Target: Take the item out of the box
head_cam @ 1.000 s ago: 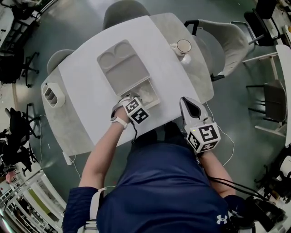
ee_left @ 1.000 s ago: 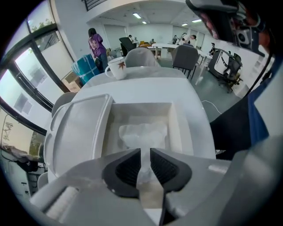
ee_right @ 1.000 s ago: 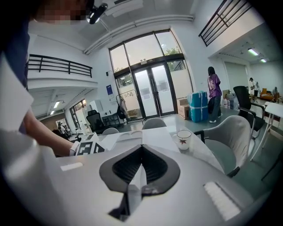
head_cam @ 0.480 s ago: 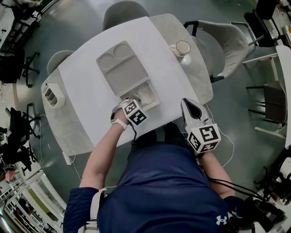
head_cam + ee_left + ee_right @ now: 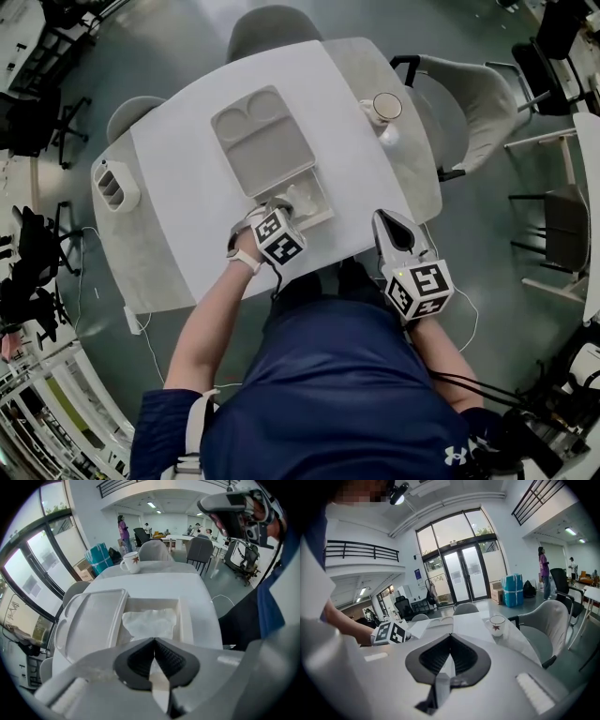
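At the near edge of a white counter (image 5: pixel 183 202), the left gripper (image 5: pixel 279 202) meets an open box (image 5: pixel 323 199).
Its jaws are together at the near edge of the crumpled white sheet (image 5: pixel 150 620) that lies inside the box; whether they pinch a fold cannot be told. The box's lid (image 5: pixel 262 141) lies open on the far side. The right gripper (image 5: pixel 384 218) hangs off the counter's near right edge, jaws together and empty. A mug (image 5: pixel 382 108) stands at the far right.
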Action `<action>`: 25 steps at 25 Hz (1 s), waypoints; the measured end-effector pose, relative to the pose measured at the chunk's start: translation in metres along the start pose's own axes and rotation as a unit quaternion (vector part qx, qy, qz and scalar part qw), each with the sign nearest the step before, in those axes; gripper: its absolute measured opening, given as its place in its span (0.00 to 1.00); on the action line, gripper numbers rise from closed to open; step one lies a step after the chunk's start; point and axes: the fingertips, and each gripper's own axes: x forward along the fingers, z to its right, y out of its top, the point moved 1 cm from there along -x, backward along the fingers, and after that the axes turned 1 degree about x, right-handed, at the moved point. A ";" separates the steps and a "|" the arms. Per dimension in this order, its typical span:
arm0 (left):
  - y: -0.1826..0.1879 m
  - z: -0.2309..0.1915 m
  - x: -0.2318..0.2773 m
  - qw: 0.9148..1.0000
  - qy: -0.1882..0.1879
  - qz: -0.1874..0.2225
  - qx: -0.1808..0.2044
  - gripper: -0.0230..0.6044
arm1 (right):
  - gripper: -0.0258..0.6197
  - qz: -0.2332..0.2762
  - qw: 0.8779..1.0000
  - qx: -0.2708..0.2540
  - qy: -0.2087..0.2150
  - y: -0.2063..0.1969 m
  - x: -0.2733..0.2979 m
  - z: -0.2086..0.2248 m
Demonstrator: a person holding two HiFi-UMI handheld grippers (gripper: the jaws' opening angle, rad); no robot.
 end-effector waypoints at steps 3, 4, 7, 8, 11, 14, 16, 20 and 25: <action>0.013 0.000 -0.023 1.000 0.015 0.025 0.002 0.04 | 0.04 0.001 1.000 -0.006 0.009 0.002 0.002 -0.005; 0.016 0.000 -0.032 0.999 0.018 0.033 0.000 0.04 | 0.04 0.001 1.000 -0.008 0.011 0.003 0.003 -0.007; 0.021 0.002 -0.057 0.998 0.022 0.051 -0.012 0.04 | 0.04 0.000 1.000 -0.011 0.020 0.005 0.006 -0.014; 0.022 0.002 -0.065 0.998 0.024 0.056 -0.015 0.04 | 0.04 0.000 1.000 -0.013 0.023 0.005 0.007 -0.016; 0.024 0.000 -0.086 0.997 0.035 0.065 -0.014 0.04 | 0.04 0.000 0.999 -0.017 0.032 0.006 0.012 -0.023; 0.028 -0.005 -0.107 0.996 0.046 0.073 -0.006 0.04 | 0.04 0.002 0.999 -0.020 0.040 0.010 0.016 -0.030; 0.033 -0.010 -0.121 0.995 0.055 0.082 -0.003 0.04 | 0.04 0.004 0.999 -0.021 0.044 0.011 0.018 -0.032; 0.041 -0.028 -0.145 0.992 0.082 0.092 0.009 0.04 | 0.04 0.007 0.999 -0.022 0.044 0.014 0.019 -0.035; 0.045 -0.055 -0.154 0.991 0.098 0.088 0.013 0.04 | 0.04 0.014 0.999 -0.021 0.037 0.019 0.018 -0.032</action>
